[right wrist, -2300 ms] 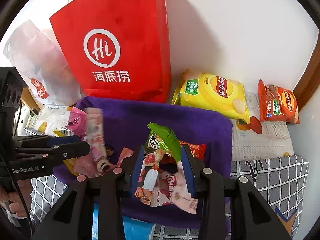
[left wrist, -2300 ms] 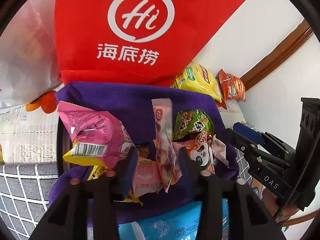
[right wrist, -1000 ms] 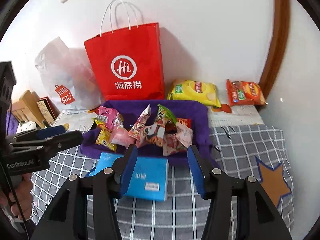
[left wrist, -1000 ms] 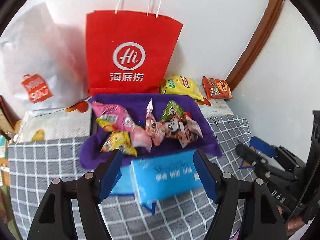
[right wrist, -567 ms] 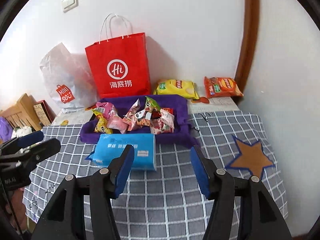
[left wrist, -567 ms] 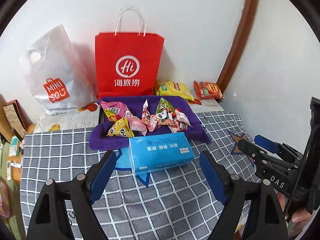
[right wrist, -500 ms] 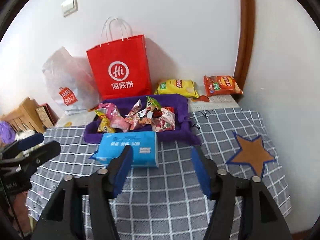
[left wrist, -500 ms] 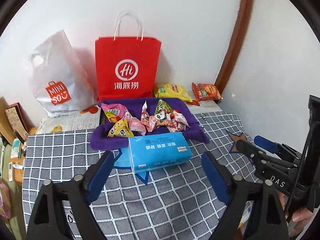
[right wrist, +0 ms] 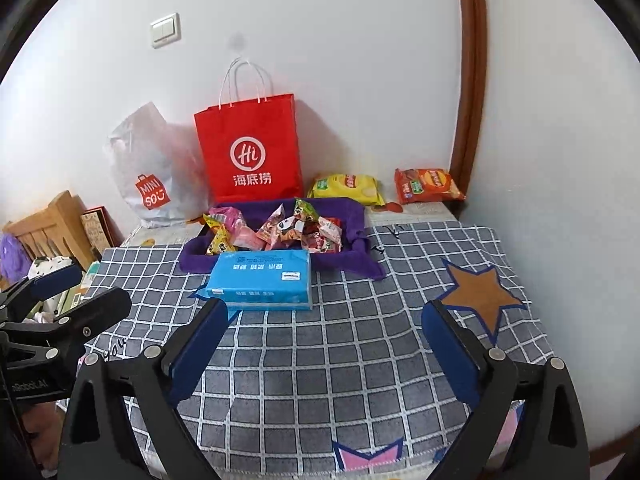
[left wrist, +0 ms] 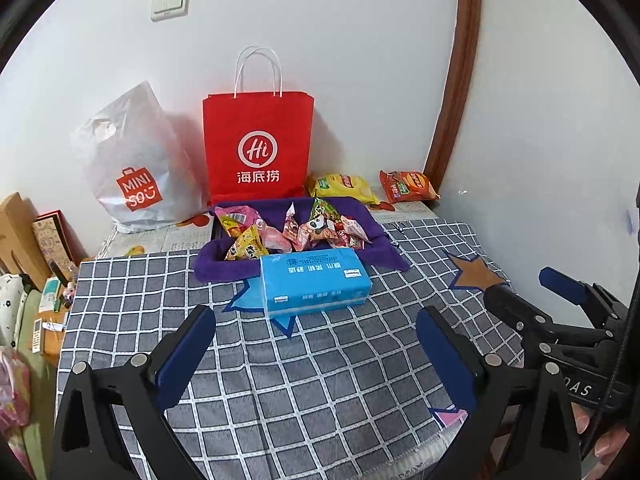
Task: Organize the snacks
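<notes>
Opening both my claws, left claw (left wrist: 316, 344) and right claw (right wrist: 325, 334), nothing between | pulled back since earlier, snacks released | snack packets (left wrist: 296, 230) heaped in far purple tray (left wrist: 224, 268), behind blue tissue pack (left wrist: 314, 282) on worktop (left wrist: 320, 380)

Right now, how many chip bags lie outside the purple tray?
2. A yellow chip bag lies by the wall, just right of the red paper bag. An orange chip bag lies further right, near the brown trim. Others may hide behind the bags.
</notes>
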Demonstrator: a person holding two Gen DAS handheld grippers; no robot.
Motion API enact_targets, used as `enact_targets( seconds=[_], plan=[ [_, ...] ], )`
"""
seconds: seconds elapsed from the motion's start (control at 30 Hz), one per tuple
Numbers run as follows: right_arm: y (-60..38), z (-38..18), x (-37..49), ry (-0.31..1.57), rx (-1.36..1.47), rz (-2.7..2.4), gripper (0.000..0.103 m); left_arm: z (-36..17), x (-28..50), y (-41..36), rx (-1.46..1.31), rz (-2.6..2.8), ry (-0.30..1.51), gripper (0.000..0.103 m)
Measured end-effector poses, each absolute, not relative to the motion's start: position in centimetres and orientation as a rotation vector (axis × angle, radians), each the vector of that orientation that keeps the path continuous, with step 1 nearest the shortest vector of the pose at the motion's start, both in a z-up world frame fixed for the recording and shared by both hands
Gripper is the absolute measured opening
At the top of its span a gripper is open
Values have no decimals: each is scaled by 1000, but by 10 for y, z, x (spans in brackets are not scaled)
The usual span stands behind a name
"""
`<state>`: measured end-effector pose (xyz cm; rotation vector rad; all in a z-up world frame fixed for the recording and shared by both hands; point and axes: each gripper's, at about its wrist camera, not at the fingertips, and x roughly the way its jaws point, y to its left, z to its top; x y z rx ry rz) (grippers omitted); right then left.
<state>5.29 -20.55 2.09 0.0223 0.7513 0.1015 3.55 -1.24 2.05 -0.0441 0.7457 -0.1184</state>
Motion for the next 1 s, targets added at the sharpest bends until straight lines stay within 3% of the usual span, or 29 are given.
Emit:
enact_targets(
  seconds=[1.0],
  plan=[
    [-208, 17, 30, 754, 17, 109, 98, 29, 4, -10, -46, -84, 715, 101]
  ],
)
